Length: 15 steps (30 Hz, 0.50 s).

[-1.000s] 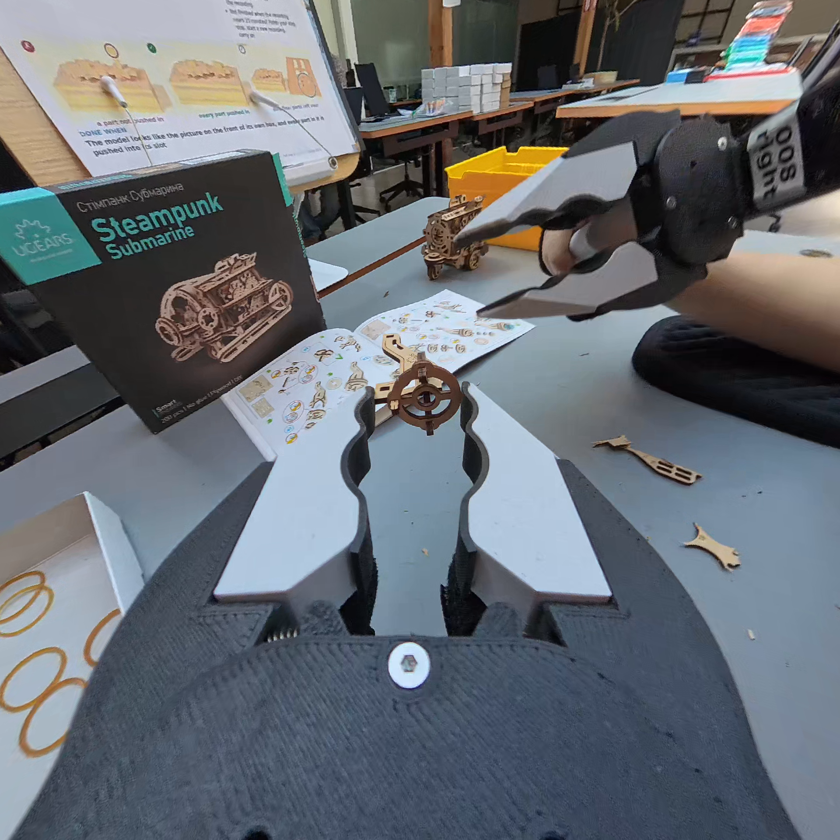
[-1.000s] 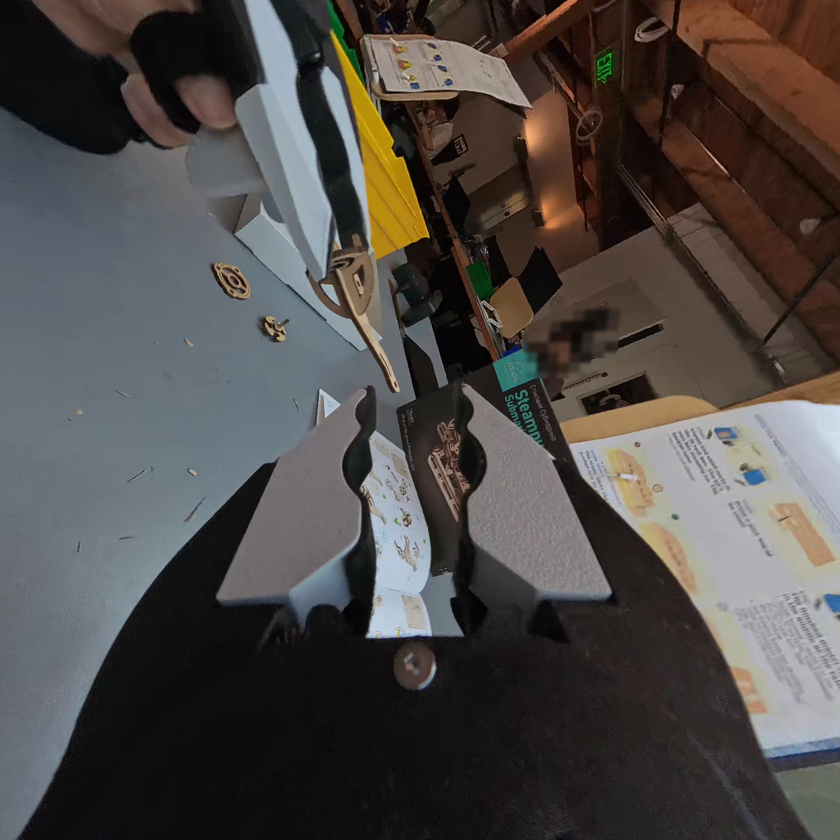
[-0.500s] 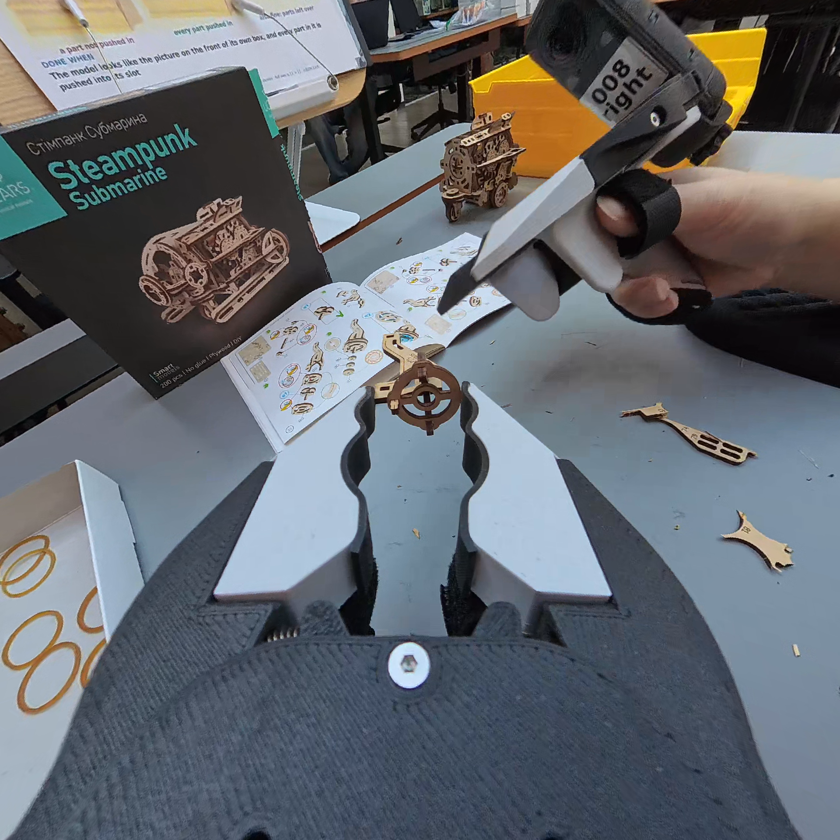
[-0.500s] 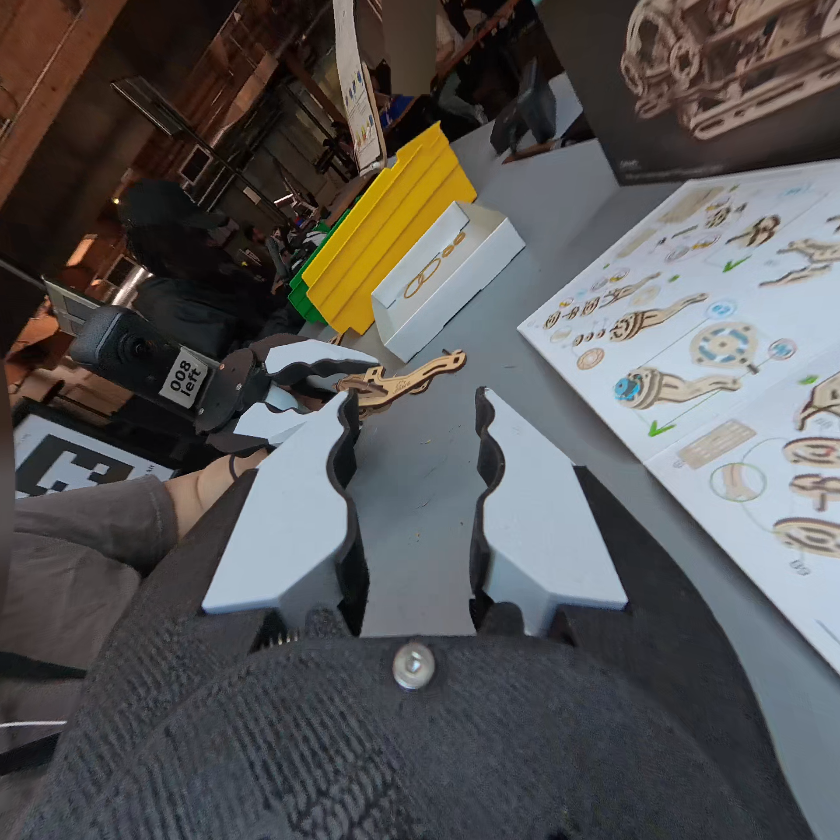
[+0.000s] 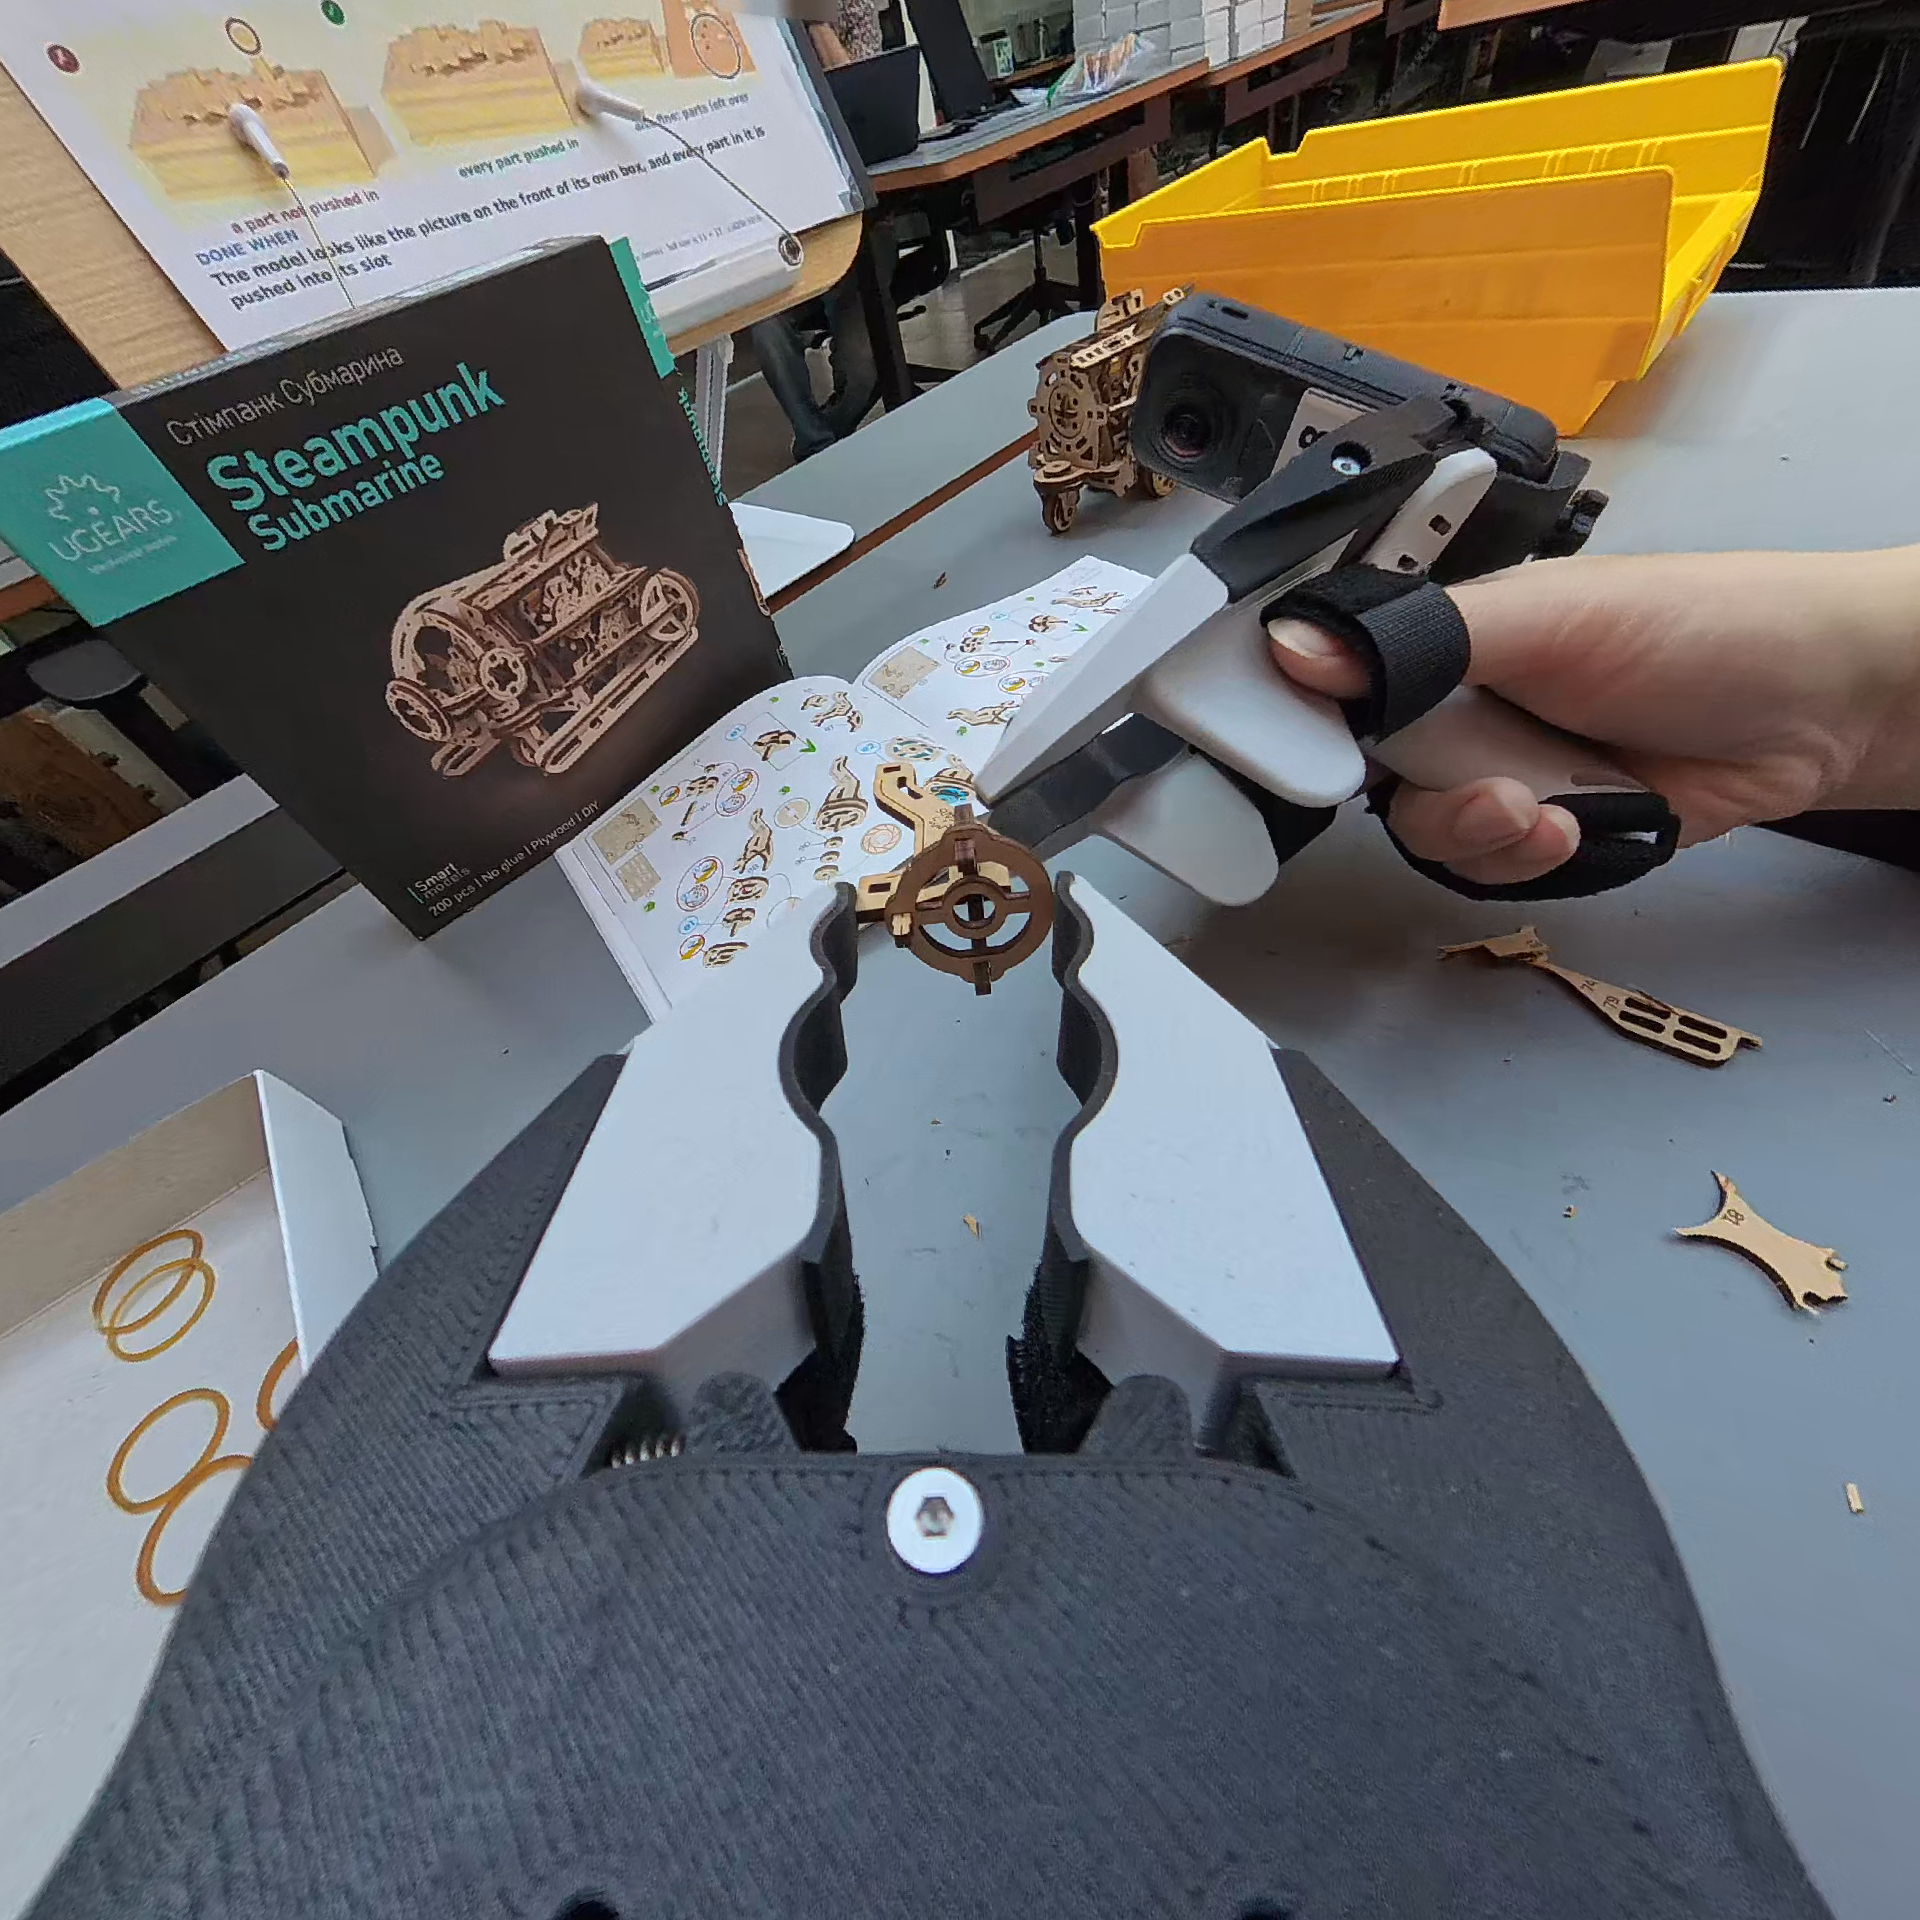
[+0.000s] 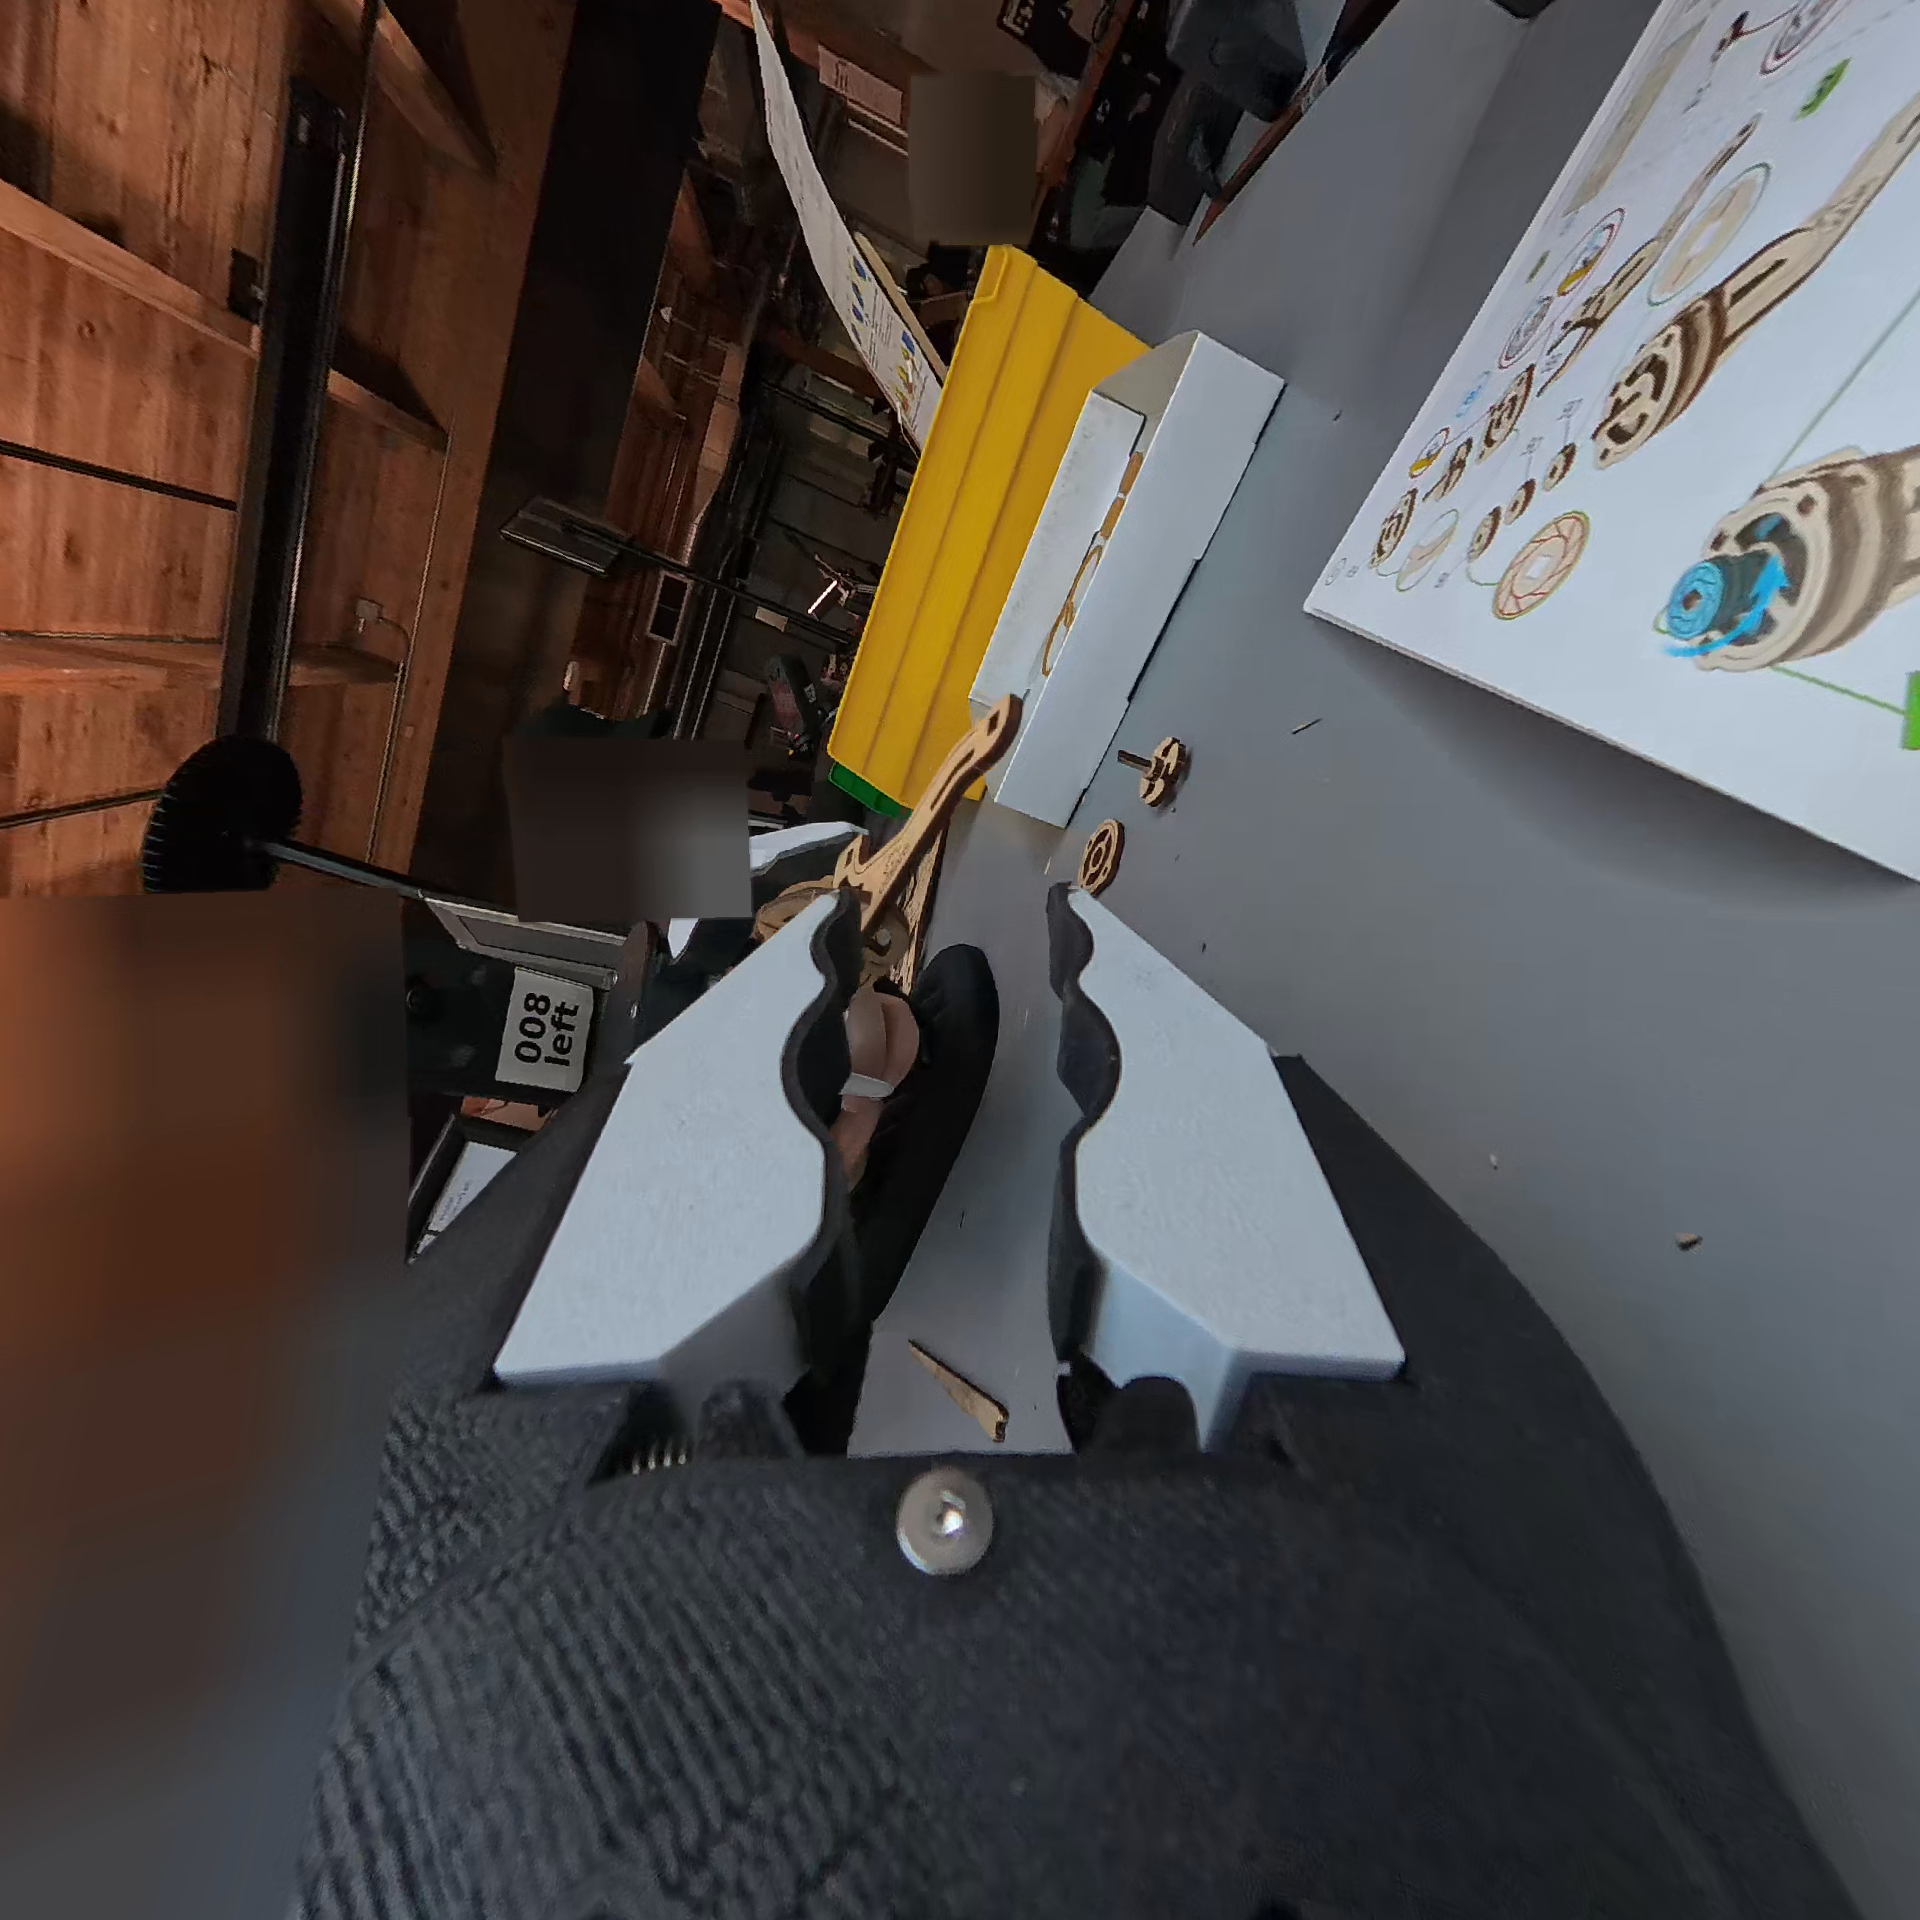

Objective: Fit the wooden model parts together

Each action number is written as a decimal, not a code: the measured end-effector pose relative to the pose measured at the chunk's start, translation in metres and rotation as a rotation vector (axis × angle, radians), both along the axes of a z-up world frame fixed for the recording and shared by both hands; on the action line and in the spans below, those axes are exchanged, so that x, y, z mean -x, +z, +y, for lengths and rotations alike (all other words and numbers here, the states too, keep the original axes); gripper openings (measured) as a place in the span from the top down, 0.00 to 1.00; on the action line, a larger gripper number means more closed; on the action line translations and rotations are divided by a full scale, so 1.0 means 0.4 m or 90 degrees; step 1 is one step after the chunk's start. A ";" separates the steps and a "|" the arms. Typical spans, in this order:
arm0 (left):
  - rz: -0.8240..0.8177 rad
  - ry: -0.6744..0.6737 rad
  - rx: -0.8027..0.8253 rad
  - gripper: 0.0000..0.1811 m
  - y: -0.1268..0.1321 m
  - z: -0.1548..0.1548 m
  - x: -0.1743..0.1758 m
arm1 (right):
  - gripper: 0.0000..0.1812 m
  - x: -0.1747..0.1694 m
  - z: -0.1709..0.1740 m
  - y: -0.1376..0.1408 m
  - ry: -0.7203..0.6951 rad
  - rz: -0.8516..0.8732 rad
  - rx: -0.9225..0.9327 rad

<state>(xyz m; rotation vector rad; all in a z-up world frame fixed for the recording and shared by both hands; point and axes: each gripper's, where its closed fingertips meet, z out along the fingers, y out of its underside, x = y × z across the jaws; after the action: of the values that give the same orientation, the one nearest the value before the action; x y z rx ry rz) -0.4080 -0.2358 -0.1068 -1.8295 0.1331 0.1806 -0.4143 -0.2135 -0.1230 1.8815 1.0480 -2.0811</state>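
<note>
The wooden wheel part (image 5: 971,911), joined to a pale wooden arm (image 5: 906,800), is pinched between the tips of the left gripper (image 5: 951,920), held above the grey table (image 5: 1558,1143). The right gripper (image 6: 945,914) is spread and empty, its tips just beside the part. Risk: a sideways push from the right gripper could twist the thin part out of the pinch or snap a spoke. The table carries a manual (image 5: 790,769), a model box (image 5: 395,561), loose wooden pieces (image 5: 1621,1013) and a yellow bin (image 5: 1455,239). The room behind is a workshop with desks.
</note>
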 end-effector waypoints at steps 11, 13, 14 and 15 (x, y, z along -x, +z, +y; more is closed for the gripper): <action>0.022 -0.025 0.015 0.80 -0.014 0.006 -0.022 | 0.90 -0.009 -0.013 0.031 0.035 0.034 0.084; 0.029 -0.031 0.010 0.80 -0.011 0.005 -0.026 | 0.91 -0.010 -0.008 0.032 0.035 0.032 0.107; 0.030 -0.035 0.010 0.80 -0.011 0.006 -0.029 | 0.91 -0.010 -0.005 0.030 0.032 0.030 0.111; 0.031 -0.037 0.010 0.80 -0.011 0.006 -0.031 | 0.92 -0.010 -0.003 0.030 0.031 0.030 0.113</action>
<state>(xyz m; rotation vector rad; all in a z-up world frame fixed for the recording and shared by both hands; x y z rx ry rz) -0.3955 -0.2335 -0.1112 -1.8352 0.2220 0.1832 -0.4101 -0.2148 -0.1112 1.7139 0.8762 -2.1234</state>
